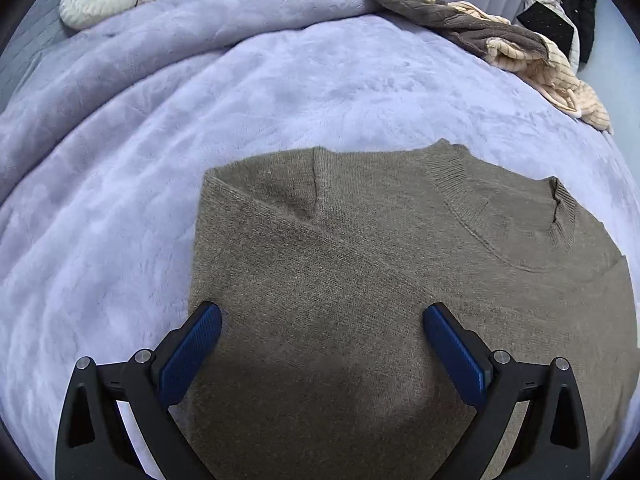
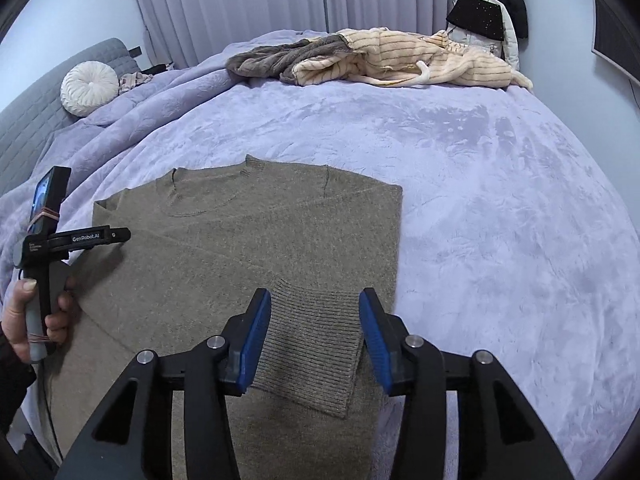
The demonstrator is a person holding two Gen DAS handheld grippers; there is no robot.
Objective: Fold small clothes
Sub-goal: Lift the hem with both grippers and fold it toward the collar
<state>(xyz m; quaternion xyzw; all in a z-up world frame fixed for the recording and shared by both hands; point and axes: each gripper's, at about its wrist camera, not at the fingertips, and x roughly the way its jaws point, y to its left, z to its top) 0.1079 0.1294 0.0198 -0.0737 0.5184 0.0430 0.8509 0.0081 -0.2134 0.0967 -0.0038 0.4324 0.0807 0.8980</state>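
An olive-brown knit sweater (image 1: 360, 280) lies flat on the lilac blanket (image 1: 120, 200), collar at the far side, both sleeves folded in across the body. My left gripper (image 1: 322, 316) is open and empty above the sweater's left half. In the right wrist view the sweater (image 2: 248, 240) lies in the middle, with a ribbed sleeve cuff (image 2: 316, 344) folded over its near right part. My right gripper (image 2: 314, 304) is open, its blue pads either side of that cuff, holding nothing. The left gripper's body (image 2: 60, 240) shows at the left, held by a hand.
A heap of brown and cream striped clothes (image 2: 380, 60) lies at the bed's far edge, also in the left wrist view (image 1: 520, 52). A round white cushion (image 2: 90, 88) sits by the grey headboard (image 2: 32, 120). Dark garments (image 2: 496, 8) hang at the far right before curtains.
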